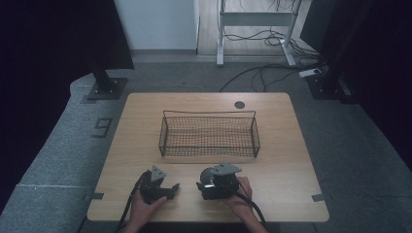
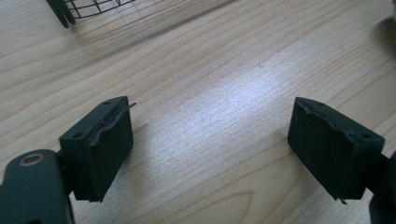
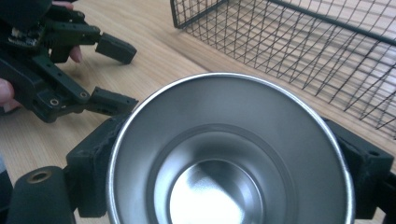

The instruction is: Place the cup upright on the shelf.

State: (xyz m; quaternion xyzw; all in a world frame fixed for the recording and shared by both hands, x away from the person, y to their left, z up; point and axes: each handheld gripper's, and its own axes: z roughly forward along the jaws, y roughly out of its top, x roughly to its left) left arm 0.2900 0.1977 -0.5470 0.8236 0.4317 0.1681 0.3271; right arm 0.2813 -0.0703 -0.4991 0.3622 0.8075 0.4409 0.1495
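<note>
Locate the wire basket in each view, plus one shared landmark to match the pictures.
High view: wire basket sits at the table's centre, beyond both hands.
Left gripper view: one basket corner at the top left, past the open left claw.
Right gripper view: basket across the upper right, behind the steel cup held in the right claw.
Shared landmark: the wooden tabletop.

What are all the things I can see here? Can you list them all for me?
wire basket: one, black, middle of the table, nothing in it
metal cup: one, shiny silver, between the right gripper's jaws, nothing in it
table: one, light wood, centre of the high view
round plug: one, dark, far edge of the table
cables: several, black, floor beyond the table
left gripper: one, black, jaws wide apart over bare wood
right gripper: one, black, near edge of the table
hands: two, each holding a gripper
</note>
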